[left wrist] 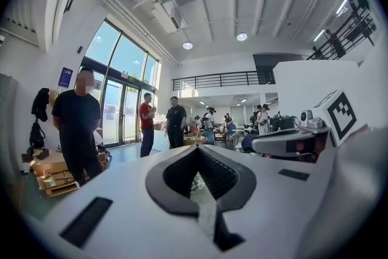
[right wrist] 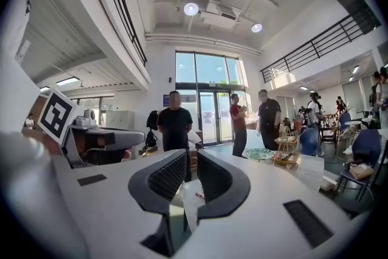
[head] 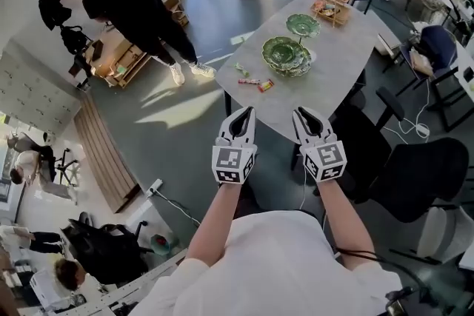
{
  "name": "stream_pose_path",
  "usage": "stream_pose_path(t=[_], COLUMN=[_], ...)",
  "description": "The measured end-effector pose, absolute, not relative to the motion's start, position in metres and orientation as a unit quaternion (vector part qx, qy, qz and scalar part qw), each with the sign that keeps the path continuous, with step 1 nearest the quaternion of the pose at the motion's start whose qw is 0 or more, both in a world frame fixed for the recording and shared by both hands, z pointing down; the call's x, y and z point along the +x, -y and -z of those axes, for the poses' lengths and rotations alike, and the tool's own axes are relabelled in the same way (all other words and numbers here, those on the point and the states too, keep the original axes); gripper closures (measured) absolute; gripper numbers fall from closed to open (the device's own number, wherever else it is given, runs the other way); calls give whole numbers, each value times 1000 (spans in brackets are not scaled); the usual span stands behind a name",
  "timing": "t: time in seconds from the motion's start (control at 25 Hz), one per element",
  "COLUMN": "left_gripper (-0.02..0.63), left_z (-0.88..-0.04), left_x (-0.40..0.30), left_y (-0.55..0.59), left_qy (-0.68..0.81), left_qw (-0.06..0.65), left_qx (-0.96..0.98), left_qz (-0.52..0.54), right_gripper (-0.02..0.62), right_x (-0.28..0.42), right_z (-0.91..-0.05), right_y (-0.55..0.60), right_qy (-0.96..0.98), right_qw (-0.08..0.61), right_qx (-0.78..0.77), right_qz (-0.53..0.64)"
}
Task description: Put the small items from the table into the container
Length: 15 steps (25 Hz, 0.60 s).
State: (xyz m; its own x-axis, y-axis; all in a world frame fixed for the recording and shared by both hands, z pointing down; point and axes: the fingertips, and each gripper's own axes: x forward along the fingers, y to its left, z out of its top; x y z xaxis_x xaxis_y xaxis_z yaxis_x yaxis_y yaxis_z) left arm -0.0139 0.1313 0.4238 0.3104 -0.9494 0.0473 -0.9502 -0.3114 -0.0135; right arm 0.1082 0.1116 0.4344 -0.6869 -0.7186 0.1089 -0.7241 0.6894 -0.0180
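Observation:
Three small wrapped items lie near the near-left edge of the grey table (head: 333, 78): a green one (head: 242, 70), a red-and-white one (head: 249, 81) and an orange-red one (head: 266, 85). Behind them stands a stack of green bowls (head: 286, 55). My left gripper (head: 246, 112) hovers short of the table's edge, its jaws shut and holding nothing, as the left gripper view (left wrist: 197, 151) also shows. My right gripper (head: 302, 113) is beside it, over the table's near edge. In the right gripper view (right wrist: 191, 154) its jaws stand slightly apart with nothing between them, and a red item (right wrist: 199, 195) lies ahead.
A second green plate (head: 304, 25) and a wooden basket (head: 331, 7) with small goods stand farther back on the table. A person in black (head: 133, 0) stands to the left on the floor. Dark chairs (head: 422, 174) are on the right, and others stand at the far end.

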Motion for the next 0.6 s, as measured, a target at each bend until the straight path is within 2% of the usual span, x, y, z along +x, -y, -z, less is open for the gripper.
stream_pose_path(t=[0.6], left_gripper=[600], left_z=[-428], left_x=[-137], left_y=[44], left_qy=[531], left_qw=[-11], left_qx=[847], left_qz=[-37], right_gripper=[548], right_x=[-8], right_z=[-438], right_y=[48], right_qy=[896], right_qw=[60], right_qx=[439], right_qz=[-29])
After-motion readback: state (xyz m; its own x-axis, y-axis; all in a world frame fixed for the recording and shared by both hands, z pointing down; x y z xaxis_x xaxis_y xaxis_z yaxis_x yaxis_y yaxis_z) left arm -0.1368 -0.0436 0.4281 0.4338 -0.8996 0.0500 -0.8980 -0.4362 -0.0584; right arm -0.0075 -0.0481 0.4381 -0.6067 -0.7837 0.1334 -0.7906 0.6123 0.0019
